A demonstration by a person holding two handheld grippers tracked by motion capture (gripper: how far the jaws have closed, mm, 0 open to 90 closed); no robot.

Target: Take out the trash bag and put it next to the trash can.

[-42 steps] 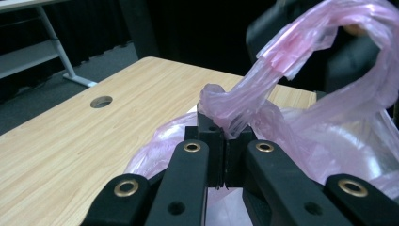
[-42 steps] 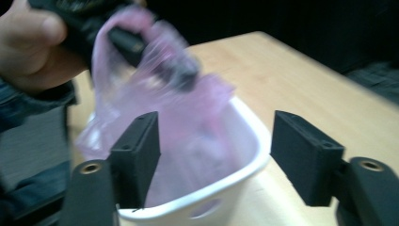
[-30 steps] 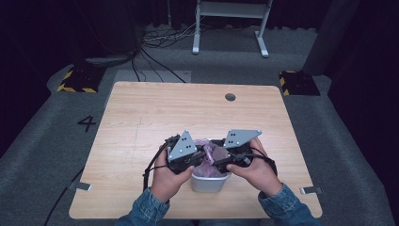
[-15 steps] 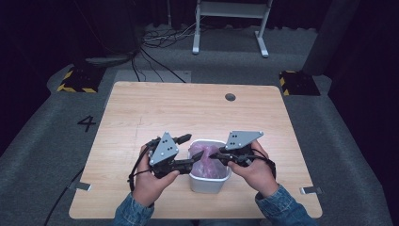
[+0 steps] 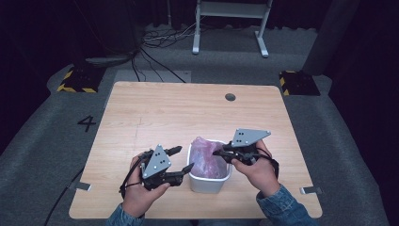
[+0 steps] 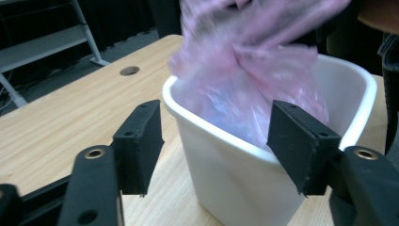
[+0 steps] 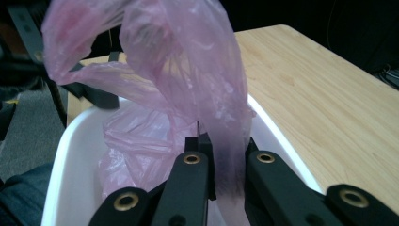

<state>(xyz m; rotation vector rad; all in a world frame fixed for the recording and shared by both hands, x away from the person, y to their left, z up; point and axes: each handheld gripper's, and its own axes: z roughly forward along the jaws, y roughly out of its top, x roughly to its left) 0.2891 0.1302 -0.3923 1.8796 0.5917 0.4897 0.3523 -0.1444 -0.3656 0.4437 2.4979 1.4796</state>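
The person is fitting a pink plastic bag (image 5: 207, 157) into a small white bin (image 5: 208, 183), which is standing on the counter (image 5: 155, 113) near its front edge, between the two hands. Most of the bag is sitting crumpled inside the bin, with one fold rising above the rim.

The right gripper (image 5: 217, 152) is hanging over the bin's right rim, and in the right gripper view (image 7: 226, 165) its jaws are pinching that raised fold of film. It is probably holding the fold up so that the edge can be drawn out and over the rim; gripping the thin film high also keeps the liner from slumping back into the bin.

The left gripper (image 5: 184, 159) is sitting just beside the bin's left wall with its jaws standing apart and nothing between them; they have just been opening. In the left gripper view (image 6: 216, 150) the bin (image 6: 244, 183) is lying straight ahead and the blurred bag (image 6: 254, 80) above it, so this gripper seems to be lining up for a fresh hold on the near side of the liner, though the blur makes it hard to say which fold it is aiming at.

Working from opposite sides is sensible, since the film needs spreading both ways to line the bin evenly.
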